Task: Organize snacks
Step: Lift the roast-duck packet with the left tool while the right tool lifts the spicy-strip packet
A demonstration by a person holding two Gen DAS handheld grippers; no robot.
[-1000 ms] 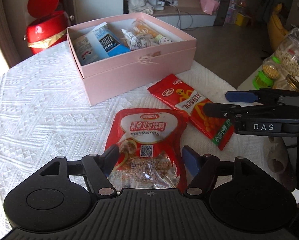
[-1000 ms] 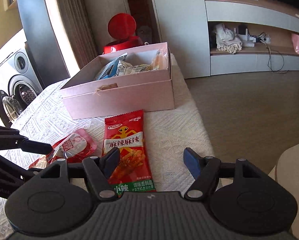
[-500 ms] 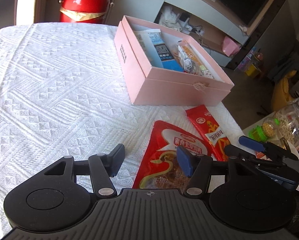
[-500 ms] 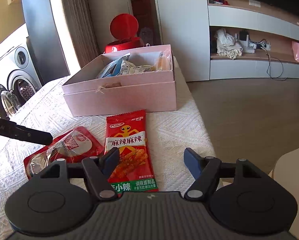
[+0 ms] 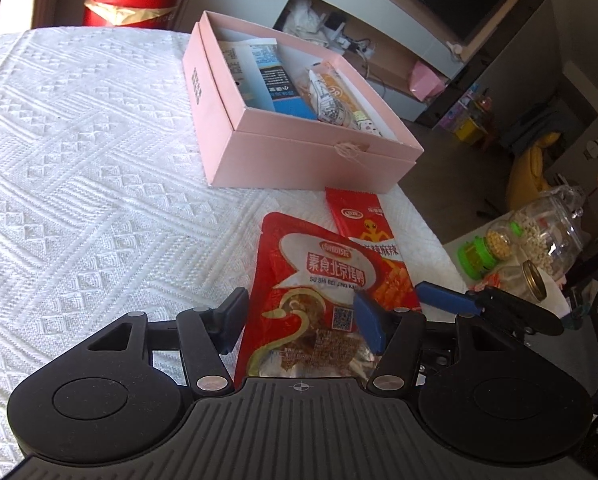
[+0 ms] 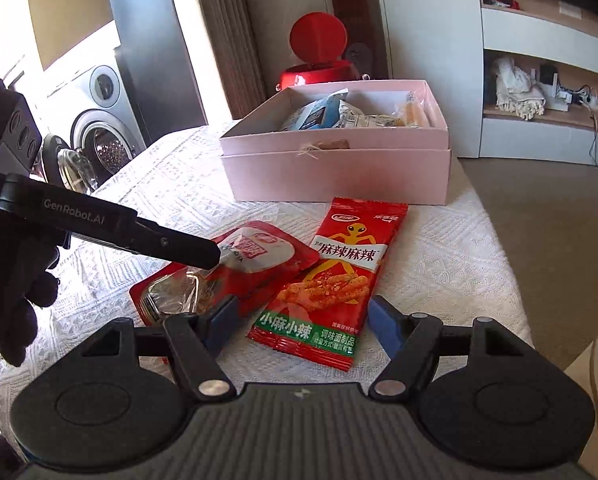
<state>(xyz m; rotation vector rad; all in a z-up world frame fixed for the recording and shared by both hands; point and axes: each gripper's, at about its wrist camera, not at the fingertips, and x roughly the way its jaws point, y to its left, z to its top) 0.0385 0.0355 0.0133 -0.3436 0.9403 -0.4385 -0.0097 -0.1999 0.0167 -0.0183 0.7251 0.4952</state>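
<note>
left gripper (image 5: 301,322) spread around roast-duck snack pouch (image 5: 319,300), not pinching | right gripper (image 6: 301,320) open over spicy strip packet (image 6: 331,276) | we'd pinch pouch mid-body, drop into pink box (image 5: 311,160)

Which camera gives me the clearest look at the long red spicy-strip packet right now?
The right wrist view: the long red packet lies flat and fully visible between the open right gripper fingers. In the left wrist view the packet is partly covered by the roast-duck pouch and a blue finger.
</note>
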